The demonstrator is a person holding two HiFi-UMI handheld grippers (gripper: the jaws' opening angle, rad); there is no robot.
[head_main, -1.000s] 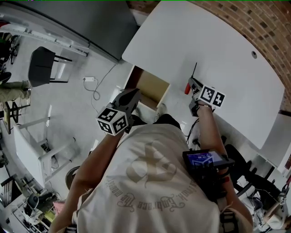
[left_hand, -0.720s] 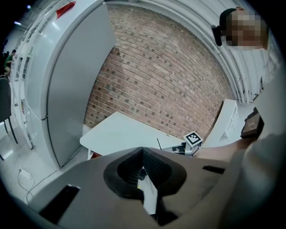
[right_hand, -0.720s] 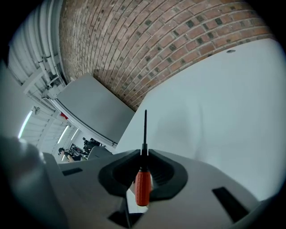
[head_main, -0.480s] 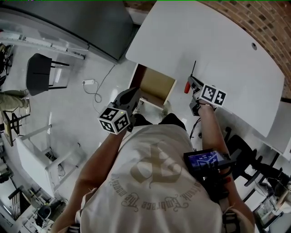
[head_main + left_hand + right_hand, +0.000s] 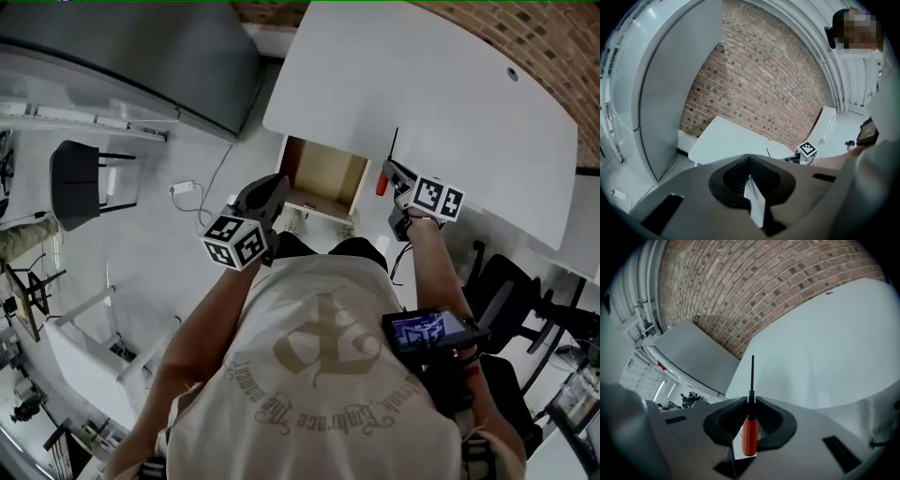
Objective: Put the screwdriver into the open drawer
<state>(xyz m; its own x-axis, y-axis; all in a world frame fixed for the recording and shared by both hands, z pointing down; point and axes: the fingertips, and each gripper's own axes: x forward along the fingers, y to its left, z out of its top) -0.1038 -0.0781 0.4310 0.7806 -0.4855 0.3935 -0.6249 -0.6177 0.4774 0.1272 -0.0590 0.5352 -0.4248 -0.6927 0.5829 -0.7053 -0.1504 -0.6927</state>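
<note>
the red-handled, black-shafted screwdriver (image 5: 749,434) is pinched by the right gripper (image 5: 751,401) beside the open wooden drawer (image 5: 323,178); the left gripper (image 5: 749,164) is pressed together.

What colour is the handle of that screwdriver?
The screwdriver has an orange-red handle; it shows best in the right gripper view.

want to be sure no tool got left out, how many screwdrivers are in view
1: the screwdriver, clamped in the right gripper near the white table edge. Others may be hidden.
</note>
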